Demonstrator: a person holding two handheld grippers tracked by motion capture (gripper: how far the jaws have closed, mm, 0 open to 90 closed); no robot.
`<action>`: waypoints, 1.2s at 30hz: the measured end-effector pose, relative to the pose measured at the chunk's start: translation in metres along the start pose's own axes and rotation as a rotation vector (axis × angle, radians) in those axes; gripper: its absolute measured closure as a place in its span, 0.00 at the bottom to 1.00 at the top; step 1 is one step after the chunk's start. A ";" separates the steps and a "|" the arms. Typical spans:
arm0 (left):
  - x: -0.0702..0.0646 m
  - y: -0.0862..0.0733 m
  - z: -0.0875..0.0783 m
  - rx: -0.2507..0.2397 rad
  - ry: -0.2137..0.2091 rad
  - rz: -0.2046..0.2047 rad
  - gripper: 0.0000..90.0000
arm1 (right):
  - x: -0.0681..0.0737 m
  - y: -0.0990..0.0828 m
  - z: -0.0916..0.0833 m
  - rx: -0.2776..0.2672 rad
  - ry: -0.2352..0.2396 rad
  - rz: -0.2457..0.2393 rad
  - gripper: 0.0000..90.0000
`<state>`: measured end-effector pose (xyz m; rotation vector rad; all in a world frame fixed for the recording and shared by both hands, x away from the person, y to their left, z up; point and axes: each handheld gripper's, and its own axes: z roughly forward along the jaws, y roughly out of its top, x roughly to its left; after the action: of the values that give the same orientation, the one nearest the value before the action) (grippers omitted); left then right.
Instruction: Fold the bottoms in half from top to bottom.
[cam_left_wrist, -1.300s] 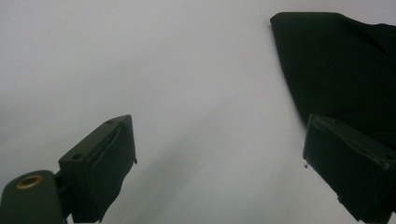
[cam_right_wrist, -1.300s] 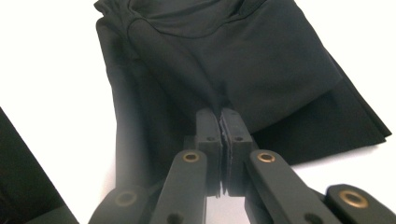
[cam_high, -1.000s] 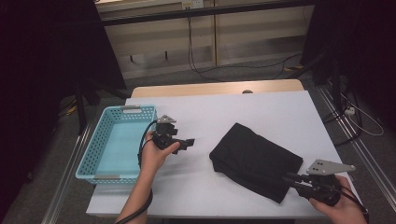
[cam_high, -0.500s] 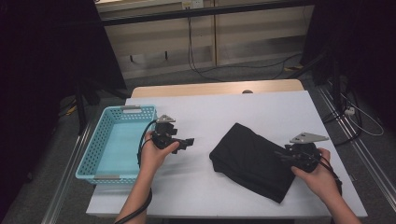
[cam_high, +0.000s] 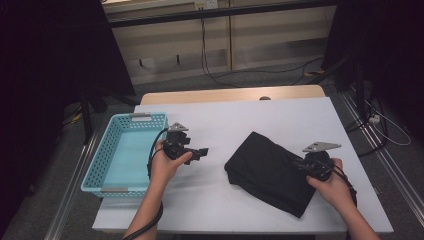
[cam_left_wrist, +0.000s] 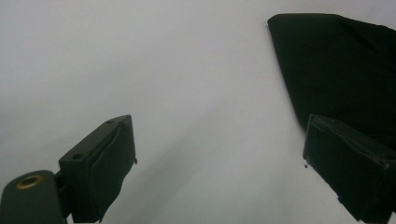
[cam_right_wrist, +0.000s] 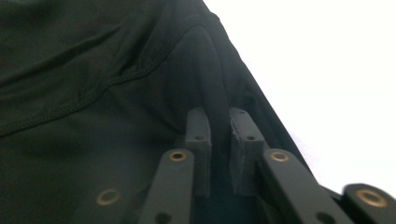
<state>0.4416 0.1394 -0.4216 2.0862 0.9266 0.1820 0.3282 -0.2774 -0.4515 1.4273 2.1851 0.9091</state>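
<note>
Where the black garment (cam_high: 272, 172) lies on the right half of the white desk (cam_high: 240, 120), it is folded into a thick, rough rectangle set at a slant, its near corner close to the desk's front edge. Seen close in the right gripper view, the cloth (cam_right_wrist: 93, 93) is dark and matte, with a stitched seam curving across it and a raised fold running along its edge. The right gripper (cam_right_wrist: 219, 123) has just been closing, and its jaws now pinch that raised fold between them at the garment's right side, the hand (cam_high: 335, 187) behind it near the desk's front right corner. The left gripper (cam_high: 200, 151) is held above bare desk between the garment and a light blue perforated basket (cam_high: 107, 172), which stands at the desk's left edge. Its jaws stand wide apart with nothing between them, and in the left gripper view the garment's near end (cam_left_wrist: 336, 65) lies just beyond the right-hand jaw. Bare desk separates the garment from the basket, with the left hand (cam_high: 167, 162) between the two.
</note>
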 end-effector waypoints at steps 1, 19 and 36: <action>0.000 0.000 0.000 0.005 -0.001 0.009 0.10 | -0.001 0.001 0.000 0.000 0.004 0.010 0.92; -0.002 0.002 -0.001 -0.005 -0.002 0.012 0.10 | -0.009 -0.002 -0.036 -0.052 0.025 0.041 0.93; -0.031 0.006 0.016 0.020 -0.061 0.017 0.09 | -0.009 -0.008 -0.038 -0.101 -0.027 0.071 0.52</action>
<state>0.4295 0.1062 -0.4223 2.1065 0.8782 0.1177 0.3030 -0.2994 -0.4300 1.4689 2.0506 1.0040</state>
